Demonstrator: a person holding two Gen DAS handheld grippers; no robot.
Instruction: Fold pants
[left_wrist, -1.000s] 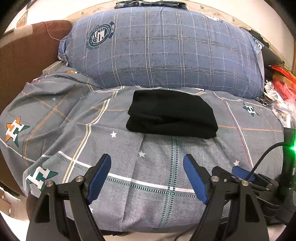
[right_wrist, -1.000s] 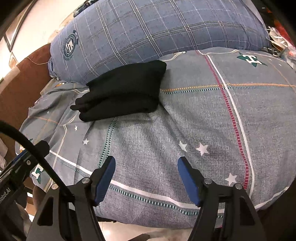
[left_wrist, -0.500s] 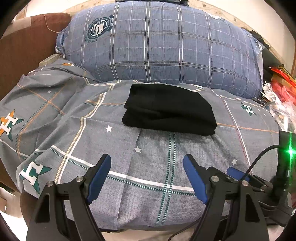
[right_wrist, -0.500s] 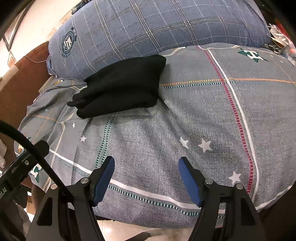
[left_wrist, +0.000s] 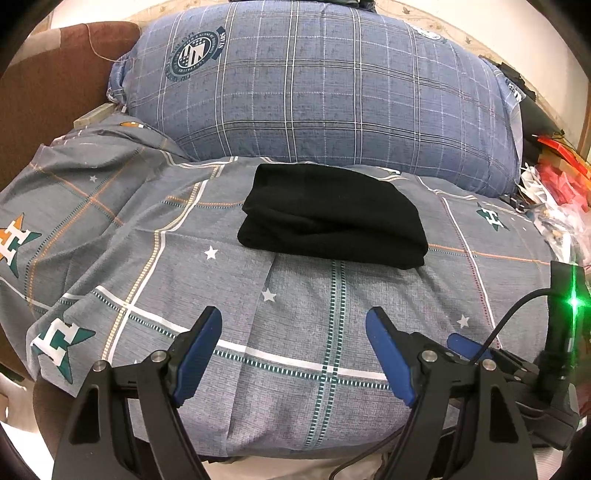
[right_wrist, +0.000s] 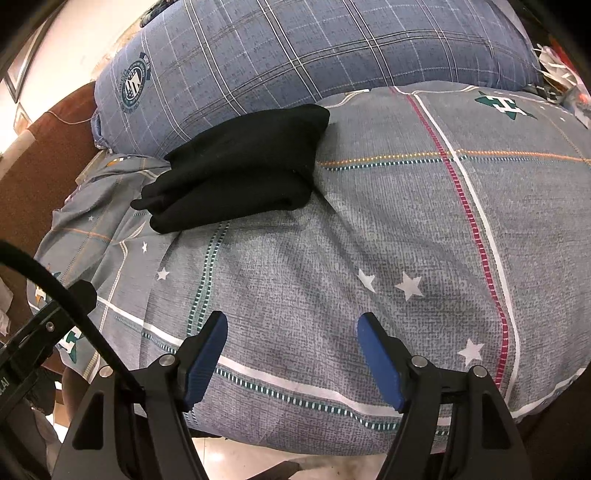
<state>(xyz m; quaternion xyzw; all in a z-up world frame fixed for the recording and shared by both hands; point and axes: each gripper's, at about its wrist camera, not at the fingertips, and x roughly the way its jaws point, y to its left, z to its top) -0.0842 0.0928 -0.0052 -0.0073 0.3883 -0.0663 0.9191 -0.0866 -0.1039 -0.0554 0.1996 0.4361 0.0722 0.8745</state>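
Observation:
The black pants (left_wrist: 332, 214) lie folded into a compact stack on the grey patterned bedsheet (left_wrist: 295, 314), just in front of the big blue plaid pillow. They also show in the right wrist view (right_wrist: 240, 166) at upper left. My left gripper (left_wrist: 293, 354) is open and empty, held over the near edge of the bed, well short of the pants. My right gripper (right_wrist: 291, 356) is open and empty too, over the sheet to the right of the pants. Its blue tip (left_wrist: 465, 341) shows in the left wrist view beside a green-lit device.
A large blue plaid pillow (left_wrist: 325, 85) fills the back of the bed. A brown headboard or cushion (left_wrist: 48, 85) stands at the left. Red and white clutter (left_wrist: 557, 184) lies at the right edge. The bed's front edge drops to the floor (right_wrist: 258, 454).
Both grippers have drifted slightly, the view shifting a little closer and lower over the bed. The pants have not moved. Both stay open.

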